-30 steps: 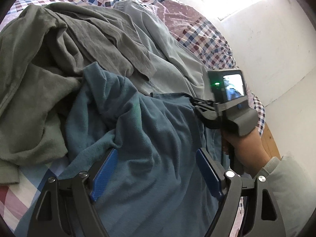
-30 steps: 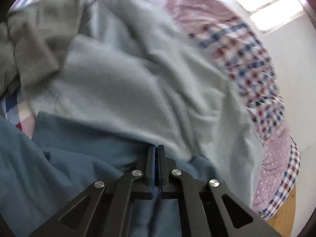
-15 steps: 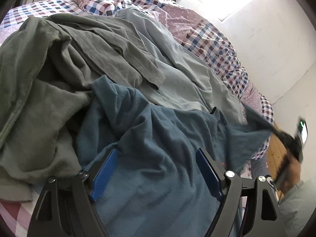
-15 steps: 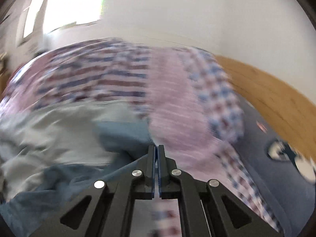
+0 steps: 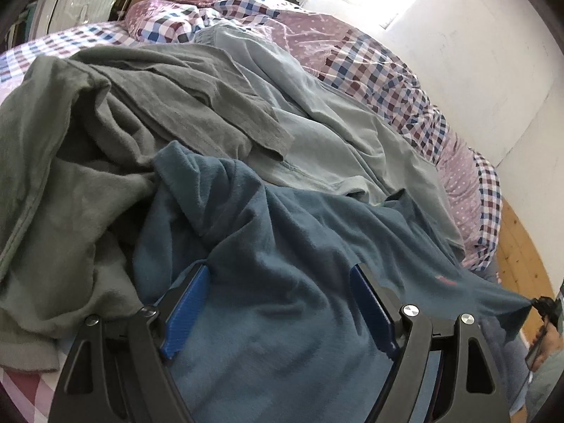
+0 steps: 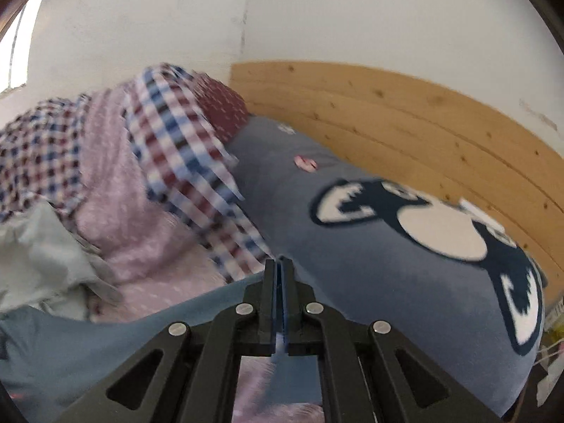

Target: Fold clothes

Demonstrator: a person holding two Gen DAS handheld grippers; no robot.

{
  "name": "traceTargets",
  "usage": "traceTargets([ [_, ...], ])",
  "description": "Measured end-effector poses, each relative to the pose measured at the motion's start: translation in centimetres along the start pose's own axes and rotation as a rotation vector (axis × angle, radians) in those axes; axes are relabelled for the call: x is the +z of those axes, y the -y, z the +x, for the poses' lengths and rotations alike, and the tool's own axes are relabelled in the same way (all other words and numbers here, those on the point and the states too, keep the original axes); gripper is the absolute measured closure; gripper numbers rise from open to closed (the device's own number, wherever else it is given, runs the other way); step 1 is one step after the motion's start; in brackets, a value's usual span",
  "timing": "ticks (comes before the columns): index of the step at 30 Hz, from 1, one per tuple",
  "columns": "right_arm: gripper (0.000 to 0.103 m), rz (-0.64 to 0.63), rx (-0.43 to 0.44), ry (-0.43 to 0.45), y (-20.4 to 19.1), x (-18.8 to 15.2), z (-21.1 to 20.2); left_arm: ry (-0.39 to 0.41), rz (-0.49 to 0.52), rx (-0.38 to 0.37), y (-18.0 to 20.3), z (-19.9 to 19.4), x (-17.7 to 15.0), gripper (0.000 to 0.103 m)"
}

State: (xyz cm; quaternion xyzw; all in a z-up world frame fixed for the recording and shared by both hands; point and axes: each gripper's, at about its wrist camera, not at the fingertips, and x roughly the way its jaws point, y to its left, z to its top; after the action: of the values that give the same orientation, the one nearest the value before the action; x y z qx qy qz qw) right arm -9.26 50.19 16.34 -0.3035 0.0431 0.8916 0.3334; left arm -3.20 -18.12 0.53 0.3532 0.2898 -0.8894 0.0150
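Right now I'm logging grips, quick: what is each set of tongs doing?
Left tongs: open, jaws astride the blue shirt, not pinching it.
Right tongs: shut on a corner of the blue shirt, pulled taut.

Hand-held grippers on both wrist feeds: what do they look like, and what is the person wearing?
Each hand-held gripper is a black plastic frame of angled struts with triangular cutouts and round silver screw heads. The left hand-held gripper carries ribbed blue pads on its fingers; the right hand-held gripper shows a thin blue strip between its black fingers. A pale sleeve covers the right forearm.
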Motion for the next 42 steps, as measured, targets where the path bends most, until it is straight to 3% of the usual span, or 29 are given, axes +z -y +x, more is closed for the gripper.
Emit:
traceTargets([
  [5, 0.102, -0.046, 0.009, -0.159, 1.4, -4.3, 3.1, 0.006, 0.042, 0.029, 0.6, 0.3, -0.2, 0.019],
  [8, 0.095, -0.058, 0.018, -0.246, 2.4, -6.8, 4.3, 0.007, 0.049, 0.034, 0.7, 0.3, -0.3, 0.019],
  [10, 0.084, -0.036, 0.032, -0.283, 3.6, -8.4, 3.8, 0.008, 0.054, 0.037, 0.7, 0.3, -0.4, 0.019],
  [12, 0.060, -0.004, 0.054, -0.293, 4.9, -9.8, 2.8, 0.008, 0.057, 0.039, 0.7, 0.3, -0.4, 0.019],
  [18, 0.059, -0.046, 0.161, -0.287, 4.0, -14.0, -2.2, 0.005, 0.042, 0.023, 0.8, -0.2, -0.5, 0.019],
  [25, 0.059, -0.190, 0.423, -0.268, -4.6, -16.7, -9.9, -0.011, 0.011, -0.062, 1.3, -1.2, -0.3, 0.019],
  [32, 0.057, -0.350, 0.708, -0.237, -17.4, -20.0, -19.4, 0.117, -0.032, -0.141, 0.2, -5.3, 1.7, 0.019],
  [37, 0.057, -0.487, 0.917, -0.198, -26.4, -22.7, -26.6, 0.243, -0.268, -0.155, -6.4, -8.9, 3.8, 0.019],
  [42, 0.057, -0.625, 1.117, -0.172, -35.0, -26.4, -33.0, 0.262, -0.556, -0.184, -14.0, -10.5, 4.5, 0.019],
])
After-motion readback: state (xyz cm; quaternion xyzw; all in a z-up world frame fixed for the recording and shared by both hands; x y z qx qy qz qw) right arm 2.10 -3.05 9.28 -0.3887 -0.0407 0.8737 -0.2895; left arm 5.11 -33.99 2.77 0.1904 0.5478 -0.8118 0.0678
